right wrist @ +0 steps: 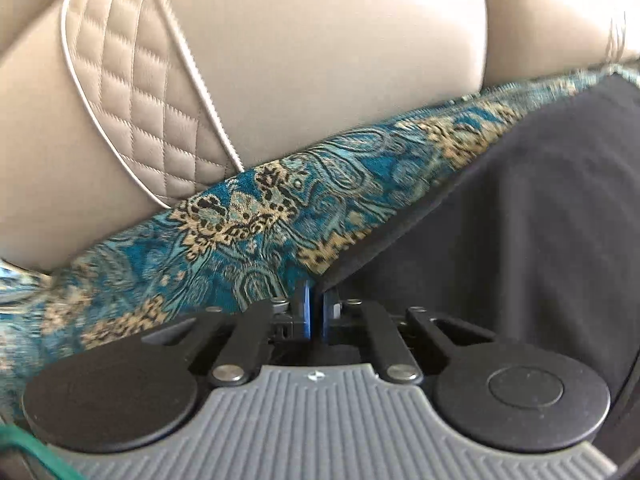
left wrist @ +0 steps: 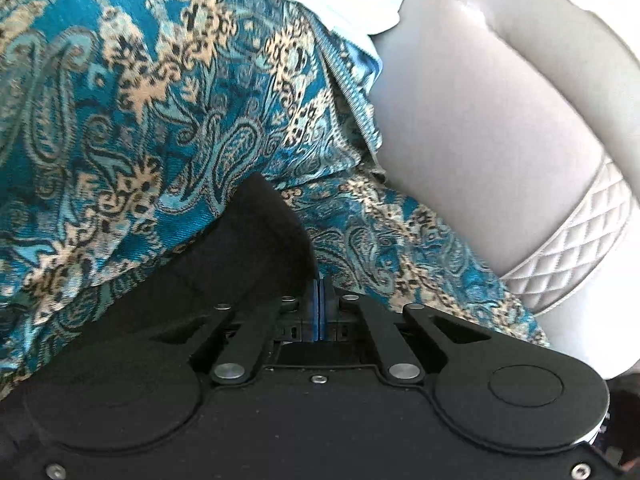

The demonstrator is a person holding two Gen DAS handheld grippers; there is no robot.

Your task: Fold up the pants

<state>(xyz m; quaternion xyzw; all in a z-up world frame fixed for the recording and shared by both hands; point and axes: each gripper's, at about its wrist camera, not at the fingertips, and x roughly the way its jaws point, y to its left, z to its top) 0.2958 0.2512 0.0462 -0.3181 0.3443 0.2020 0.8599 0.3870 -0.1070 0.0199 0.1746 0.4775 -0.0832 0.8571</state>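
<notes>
In the left wrist view, the left tool (left wrist: pixel 322 292) has its blue pads pressed together, pinching the black pants (left wrist: pixel 256 248), which bunch from the centre out toward 8 o'clock over a teal paisley cover (left wrist: pixel 160 120), with a beige leather cushion (left wrist: pixel 500 140) at 2 o'clock. In the right wrist view, the right tool (right wrist: pixel 315 300) is pinched on the pants' (right wrist: pixel 520 220) edge; the black cloth spreads toward 3 o'clock, with the cover (right wrist: pixel 248 232) at 9 o'clock and the cushion (right wrist: pixel 320 60) at 12.

no readable text, label, brand or number shows in either wrist view; the only mark is a small white diamond-shaped emblem (right wrist: pixel 315 376) on the right gripper's grey ribbed housing (right wrist: pixel 320 420), without letters.
</notes>
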